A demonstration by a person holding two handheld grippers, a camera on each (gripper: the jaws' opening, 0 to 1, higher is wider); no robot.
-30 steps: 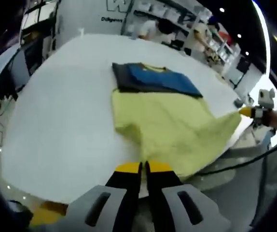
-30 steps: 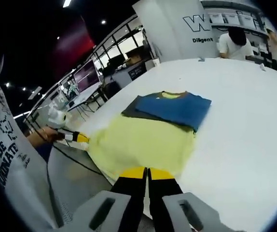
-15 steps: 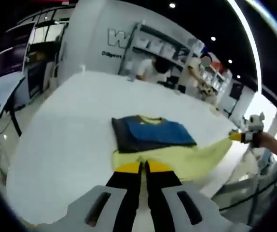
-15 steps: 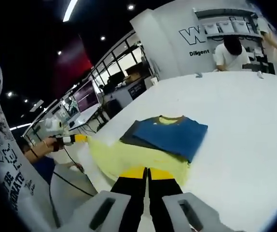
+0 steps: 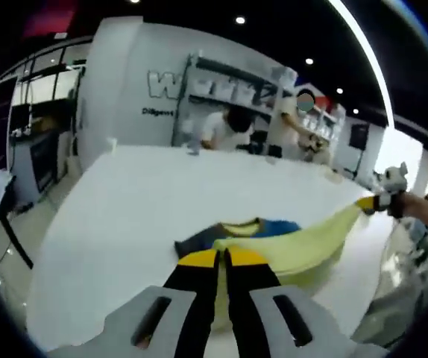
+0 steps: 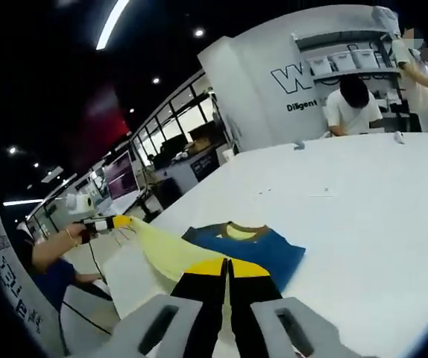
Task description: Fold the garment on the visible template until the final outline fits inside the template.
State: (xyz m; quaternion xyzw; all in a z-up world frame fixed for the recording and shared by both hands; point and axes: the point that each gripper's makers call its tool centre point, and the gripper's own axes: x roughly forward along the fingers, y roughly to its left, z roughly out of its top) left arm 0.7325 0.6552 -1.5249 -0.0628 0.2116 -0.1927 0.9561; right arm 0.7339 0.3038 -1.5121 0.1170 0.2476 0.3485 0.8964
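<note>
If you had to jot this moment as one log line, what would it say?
left tongs: shut on yellow shirt | right tongs: shut on yellow shirt | shirt: stretched between both, lifted over blue garment | table: white

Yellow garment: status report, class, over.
Left gripper and right gripper shut on yellow garment, stretched between them above the white table. Blue shirt beneath. Nothing in the way.

Rt tongs clamped on yellow garment, lifted over blue shirt
</note>
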